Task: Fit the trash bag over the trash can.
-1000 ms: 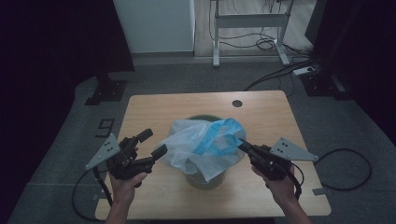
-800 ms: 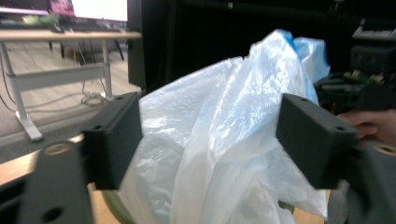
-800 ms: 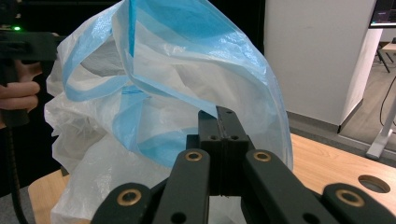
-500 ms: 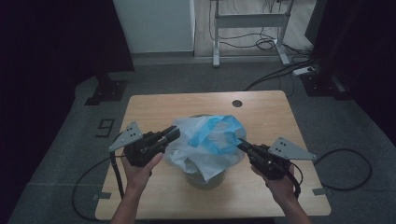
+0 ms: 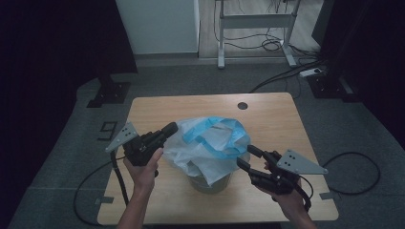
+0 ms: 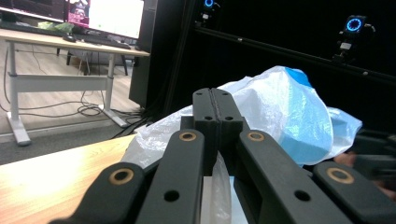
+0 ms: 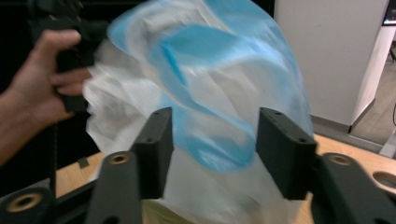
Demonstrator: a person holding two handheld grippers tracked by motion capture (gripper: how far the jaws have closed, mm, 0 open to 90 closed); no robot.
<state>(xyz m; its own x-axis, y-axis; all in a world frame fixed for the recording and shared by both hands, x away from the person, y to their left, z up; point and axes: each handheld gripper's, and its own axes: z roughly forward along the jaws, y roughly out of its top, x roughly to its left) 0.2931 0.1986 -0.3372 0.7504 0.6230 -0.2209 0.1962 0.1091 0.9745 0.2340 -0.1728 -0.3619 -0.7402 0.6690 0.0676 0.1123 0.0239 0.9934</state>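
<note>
From above I see a dim room, its corners falling to black; the table (image 5: 157,112) is evenly, softly lit. In my left gripper view a monitor (image 6: 114,16) glares white, and the near jaws are soft. In my right gripper view motion blur smears the bag (image 7: 205,93).

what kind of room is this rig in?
Probably a lab or office set up for recording, not a home. A height-adjustable desk frame with loose cables stands behind the wooden table, ring-lit cameras hang on a dark rail, and black curtains flank the floor.
</note>
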